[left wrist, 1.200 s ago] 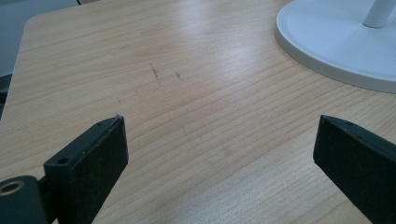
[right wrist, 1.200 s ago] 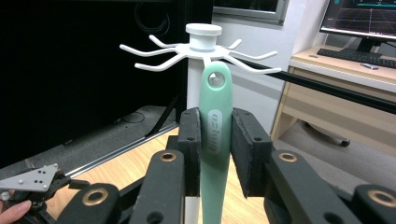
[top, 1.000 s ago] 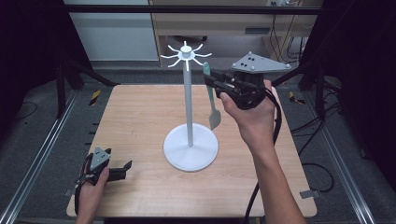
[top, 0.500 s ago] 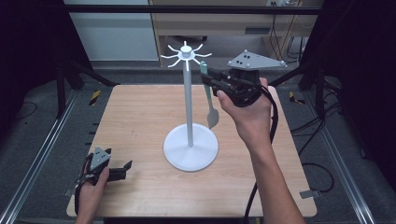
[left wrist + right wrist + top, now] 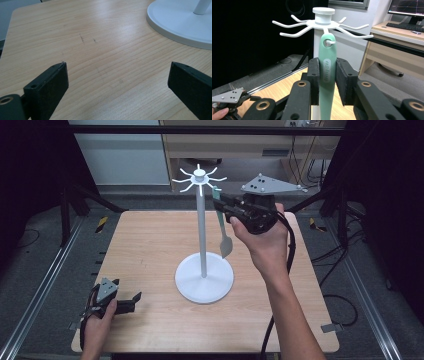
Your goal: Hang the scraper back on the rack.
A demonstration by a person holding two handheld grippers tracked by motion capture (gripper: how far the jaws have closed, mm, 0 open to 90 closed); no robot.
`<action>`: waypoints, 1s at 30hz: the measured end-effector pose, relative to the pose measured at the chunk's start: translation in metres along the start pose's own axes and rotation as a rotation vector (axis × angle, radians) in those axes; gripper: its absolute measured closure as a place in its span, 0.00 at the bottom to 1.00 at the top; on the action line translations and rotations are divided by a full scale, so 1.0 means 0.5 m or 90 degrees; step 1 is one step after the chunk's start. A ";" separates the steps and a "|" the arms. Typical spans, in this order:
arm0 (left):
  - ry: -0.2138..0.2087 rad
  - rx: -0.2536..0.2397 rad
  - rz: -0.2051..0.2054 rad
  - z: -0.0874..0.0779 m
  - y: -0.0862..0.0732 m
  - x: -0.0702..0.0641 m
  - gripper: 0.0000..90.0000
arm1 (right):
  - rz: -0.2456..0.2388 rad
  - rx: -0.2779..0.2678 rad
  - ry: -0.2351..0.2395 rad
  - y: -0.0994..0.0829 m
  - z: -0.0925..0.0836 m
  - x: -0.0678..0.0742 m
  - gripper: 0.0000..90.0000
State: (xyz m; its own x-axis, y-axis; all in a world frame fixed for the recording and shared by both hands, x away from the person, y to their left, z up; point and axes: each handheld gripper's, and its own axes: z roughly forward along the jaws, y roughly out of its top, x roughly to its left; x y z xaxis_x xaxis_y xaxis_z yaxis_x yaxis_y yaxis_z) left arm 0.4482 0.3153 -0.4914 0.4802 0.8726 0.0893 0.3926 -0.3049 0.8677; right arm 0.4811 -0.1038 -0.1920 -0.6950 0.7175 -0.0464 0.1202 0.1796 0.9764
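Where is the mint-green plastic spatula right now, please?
The mint-green plastic spatula hangs by its handle hole on a hook of the white metal stand, right of the pole in the high view, between the right tool's pads.

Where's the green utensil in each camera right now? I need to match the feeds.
High view: green utensil hangs right of the white stand's pole, in the right hand-held gripper.
Left gripper view: not in it.
Right gripper view: centre, handle hole on a hook.
Shared landmark: white stand's round base.

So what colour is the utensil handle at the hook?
Mint green handle, clearest in the right gripper view.
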 end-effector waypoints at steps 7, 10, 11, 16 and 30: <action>0.001 -0.001 -0.001 0.000 0.000 0.000 0.03 | -0.004 0.001 -0.002 0.000 -0.001 0.001 0.82; 0.001 -0.001 -0.001 0.000 0.000 0.000 0.03 | -0.004 0.002 -0.003 0.001 -0.002 0.001 0.82; 0.000 0.000 0.000 0.000 0.000 0.000 0.03 | -0.004 0.003 -0.003 0.001 -0.002 0.001 0.82; 0.000 0.000 0.000 0.000 0.000 0.000 0.03 | -0.003 0.005 -0.005 0.002 -0.001 0.002 0.82; 0.000 0.000 0.000 0.000 0.000 0.000 0.03 | -0.001 0.010 -0.008 0.001 -0.013 0.002 0.78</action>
State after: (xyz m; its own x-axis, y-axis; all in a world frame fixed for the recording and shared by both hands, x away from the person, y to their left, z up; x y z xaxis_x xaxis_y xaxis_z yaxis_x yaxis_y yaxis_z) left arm 0.4483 0.3153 -0.4915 0.4799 0.8728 0.0887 0.3928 -0.3042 0.8679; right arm 0.4760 -0.1073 -0.1901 -0.6861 0.7257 -0.0514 0.1301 0.1918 0.9728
